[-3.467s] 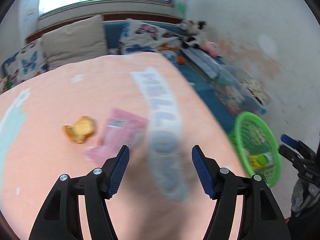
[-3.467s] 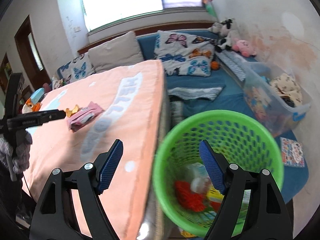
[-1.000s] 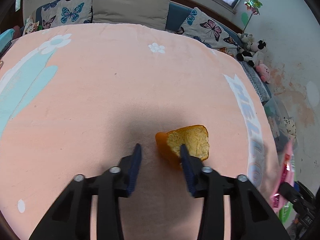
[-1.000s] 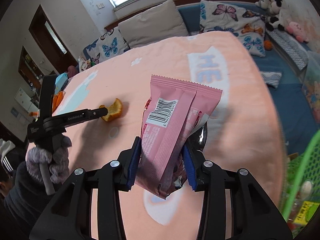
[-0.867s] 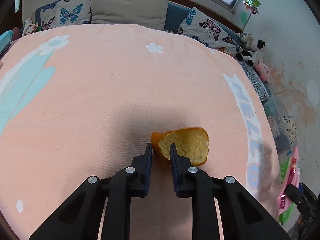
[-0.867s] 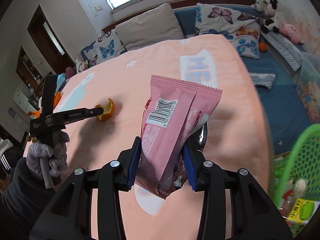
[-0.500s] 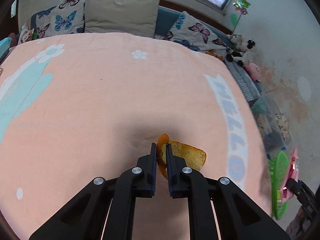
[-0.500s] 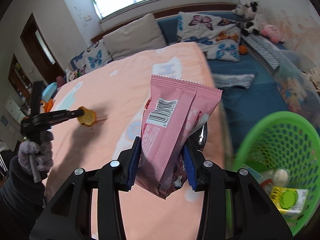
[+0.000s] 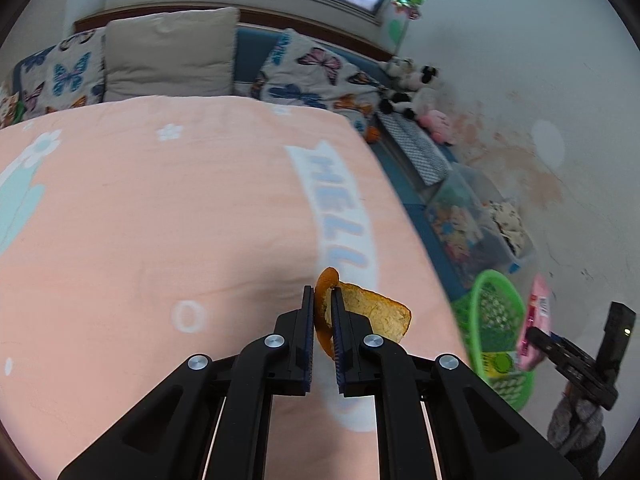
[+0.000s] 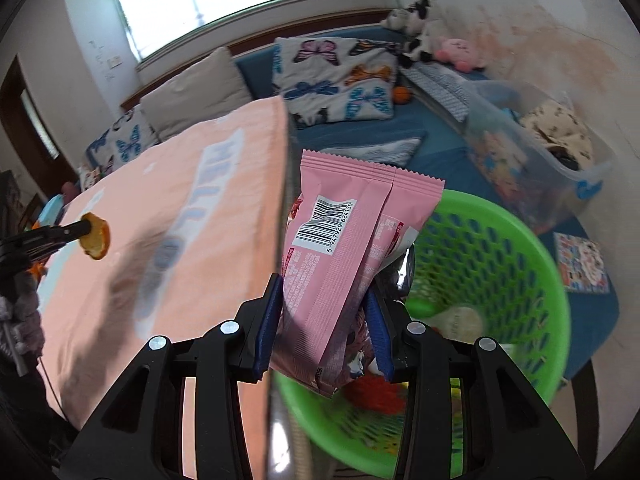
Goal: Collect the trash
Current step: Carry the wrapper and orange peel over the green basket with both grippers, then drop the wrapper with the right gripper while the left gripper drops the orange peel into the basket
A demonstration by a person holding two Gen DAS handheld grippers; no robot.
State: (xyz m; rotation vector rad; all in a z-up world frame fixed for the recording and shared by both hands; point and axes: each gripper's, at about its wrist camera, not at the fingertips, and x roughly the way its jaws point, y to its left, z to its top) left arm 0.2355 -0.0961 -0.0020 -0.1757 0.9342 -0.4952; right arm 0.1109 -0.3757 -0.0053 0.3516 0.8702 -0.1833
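My left gripper (image 9: 321,300) is shut on an orange peel (image 9: 374,312) and holds it above the pink blanket (image 9: 160,220). The peel also shows in the right wrist view (image 10: 96,236). My right gripper (image 10: 326,292) is shut on a pink snack bag (image 10: 344,248) and holds it over the near rim of a green mesh basket (image 10: 516,264). The basket holds several pieces of trash. In the left wrist view the basket (image 9: 496,320) sits beyond the bed's right edge, with the pink bag (image 9: 538,312) above it.
The bed's right edge drops to a blue mat (image 10: 400,132). A clear storage bin (image 10: 540,148) stands by the wall behind the basket. Pillows (image 9: 168,52) and plush toys (image 9: 408,84) lie at the far end. A small booklet (image 10: 580,260) lies on the mat.
My left gripper closed on the orange peel, lifted it and swung right toward the basket. My right gripper carried the pink bag from above the blanket to over the basket.
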